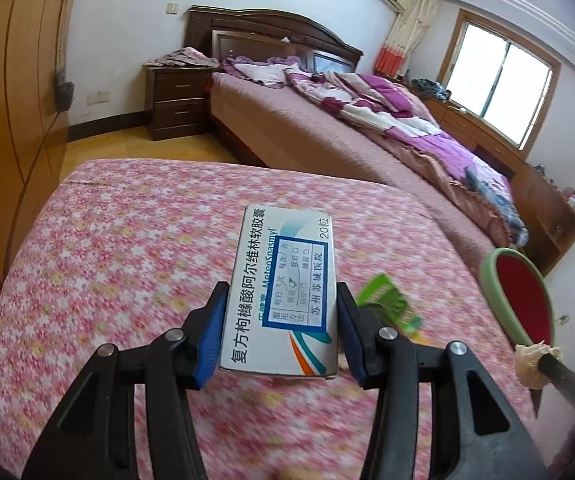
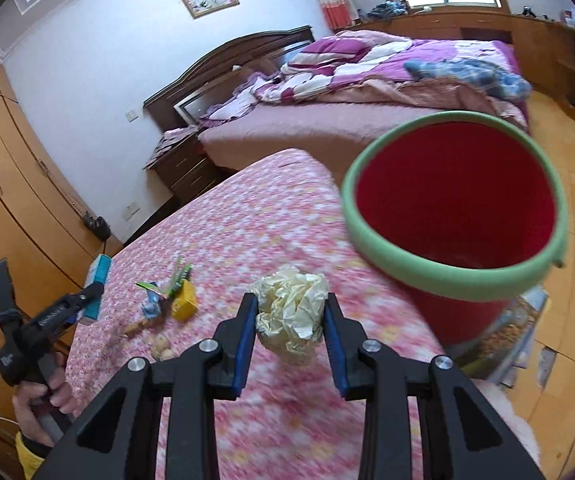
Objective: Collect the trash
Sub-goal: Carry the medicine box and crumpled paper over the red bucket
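**Bedroom, both grippers loaded**

Pink floral bedspread (image 2: 247, 216) fills the lower frames. Your left gripper (image 1: 279, 312) has its 2 blue pads pressed on the sides of a medicine box (image 1: 283, 292), its far end pointing to frame top. Your right gripper (image 2: 289, 322) pinches a crumpled paper wad (image 2: 291, 308) between its fingers, lower left of the red bin (image 2: 459, 200).

Medicine box (image 1: 283, 296), crumpled paper (image 2: 290, 312) gripped; wrappers (image 2: 167, 296), seemingly, remain.

A home bedroom: unmade bed (image 1: 367, 120), nightstand (image 1: 177, 100), wardrobe (image 1: 19, 120).
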`<state>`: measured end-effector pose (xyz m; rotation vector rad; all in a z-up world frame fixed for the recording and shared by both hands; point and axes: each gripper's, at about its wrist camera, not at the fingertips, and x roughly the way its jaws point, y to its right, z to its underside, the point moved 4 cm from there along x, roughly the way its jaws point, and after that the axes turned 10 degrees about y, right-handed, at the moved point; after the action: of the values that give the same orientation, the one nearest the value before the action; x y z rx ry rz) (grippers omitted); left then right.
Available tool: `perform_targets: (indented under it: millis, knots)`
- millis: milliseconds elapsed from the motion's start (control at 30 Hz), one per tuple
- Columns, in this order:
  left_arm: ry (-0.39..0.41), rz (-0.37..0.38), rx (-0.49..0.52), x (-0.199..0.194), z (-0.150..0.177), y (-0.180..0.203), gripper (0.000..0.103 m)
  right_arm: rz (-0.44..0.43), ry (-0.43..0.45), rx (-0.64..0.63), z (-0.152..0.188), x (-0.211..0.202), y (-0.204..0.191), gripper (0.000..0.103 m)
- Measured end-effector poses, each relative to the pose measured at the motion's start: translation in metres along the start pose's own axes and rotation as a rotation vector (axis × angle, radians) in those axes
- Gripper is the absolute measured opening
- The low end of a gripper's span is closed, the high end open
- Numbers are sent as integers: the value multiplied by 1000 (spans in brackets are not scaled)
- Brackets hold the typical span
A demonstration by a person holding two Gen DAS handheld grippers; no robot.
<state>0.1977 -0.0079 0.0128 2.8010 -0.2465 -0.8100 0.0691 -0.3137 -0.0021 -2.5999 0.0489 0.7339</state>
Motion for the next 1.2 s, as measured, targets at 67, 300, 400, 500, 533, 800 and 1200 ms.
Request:
perform_targets:
  millis: [67, 300, 400, 500, 533, 800, 1200]
  knots:
    - [-10, 24, -4, -8, 3, 9, 52, 12, 9, -2, 1, -10, 8, 35]
    - [-67, 116, -20, -25, 15, 50, 52, 22, 68, 41, -1, -40, 39, 35]
    - [-75, 139, 14, -31, 17, 75, 52, 23, 103, 57, -7, -48, 50, 35]
    - [-80, 162, 46, -34, 20, 97, 52, 20, 126, 82, -9, -55, 63, 35]
    - [-86, 169, 56, -34, 21, 105, 52, 18, 129, 91, -10, -56, 67, 35]
    - [-130, 251, 83, -27, 30, 155, 52, 4, 155, 140, -13, -62, 95, 35]
    - [-159, 366, 135, 1, 35, 229, 52, 28, 211, 141, -43, -61, 126, 35]
